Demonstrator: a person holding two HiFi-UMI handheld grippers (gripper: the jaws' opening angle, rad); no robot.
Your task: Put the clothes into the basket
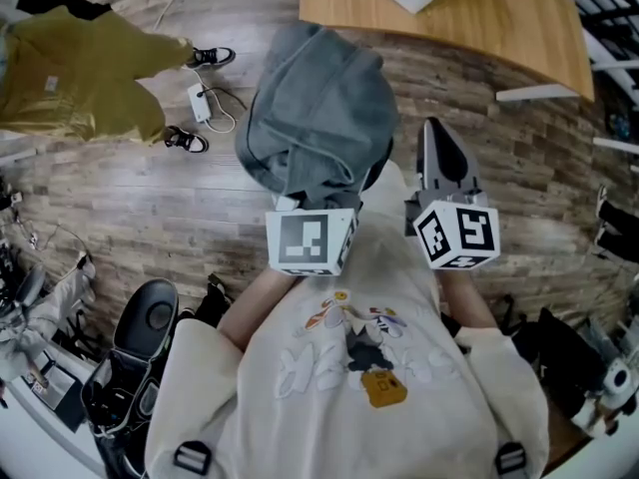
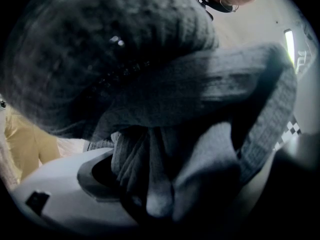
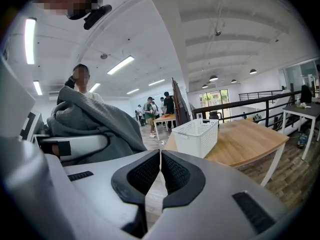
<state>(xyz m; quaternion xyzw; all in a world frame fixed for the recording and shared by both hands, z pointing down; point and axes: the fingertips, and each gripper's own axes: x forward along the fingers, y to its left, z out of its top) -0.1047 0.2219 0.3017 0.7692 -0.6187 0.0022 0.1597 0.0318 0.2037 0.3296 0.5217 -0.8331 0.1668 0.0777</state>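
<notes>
Wood floor (image 1: 120, 193) | left tool (image 2: 160, 204) pinching grey garment (image 1: 319, 108) | right tool (image 3: 160, 170) pressed together | white basket (image 3: 196, 136) on table (image 3: 247, 139)

The garment (image 1: 318, 108) is soft, ribbed grey cloth. At one o'clock, the table (image 1: 499, 18) is smooth wood; the basket (image 3: 196, 139), white latticed plastic.

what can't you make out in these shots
The fingers of the left gripper: in the left gripper view the grey garment covers most of them; in the head view it hides them fully.
The garment's kind: bunched up in every view.
Inside of the basket: the right gripper view shows only its outer walls.
</notes>
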